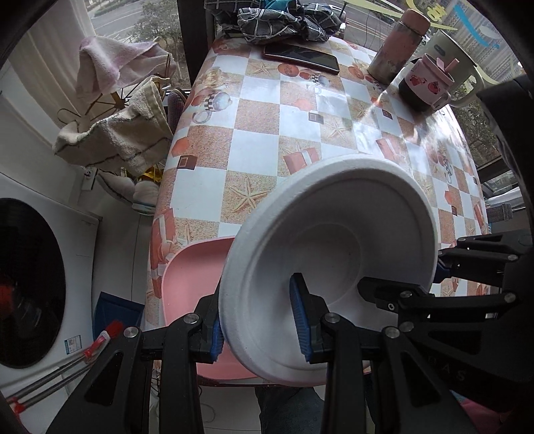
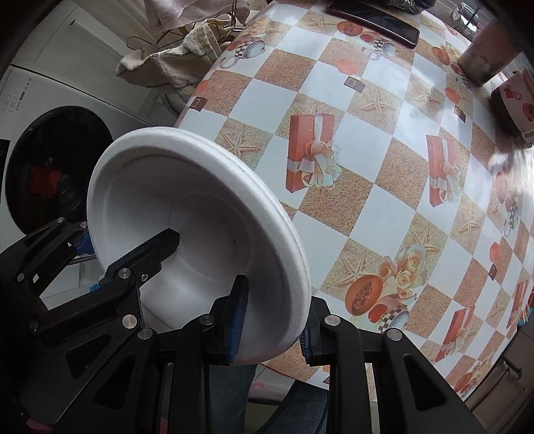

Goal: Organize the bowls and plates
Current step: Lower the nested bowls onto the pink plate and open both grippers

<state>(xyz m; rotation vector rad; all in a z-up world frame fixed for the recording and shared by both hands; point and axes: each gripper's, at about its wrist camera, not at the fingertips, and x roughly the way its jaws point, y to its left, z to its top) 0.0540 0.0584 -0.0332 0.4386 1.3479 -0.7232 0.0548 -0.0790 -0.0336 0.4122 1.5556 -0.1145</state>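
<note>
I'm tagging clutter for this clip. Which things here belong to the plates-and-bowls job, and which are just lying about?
Job: white foam bowl, gripped at its rim by the left gripper and the right gripper; pink plastic tray.

Lying about: black phone, pink metal flask, strawberry-print cup, checked cloth, hanging towels.

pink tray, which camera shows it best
The left wrist view. The pink tray sits at the table's near edge, partly hidden by the white bowl and the left gripper. The right wrist view shows none of it that I can make out.
</note>
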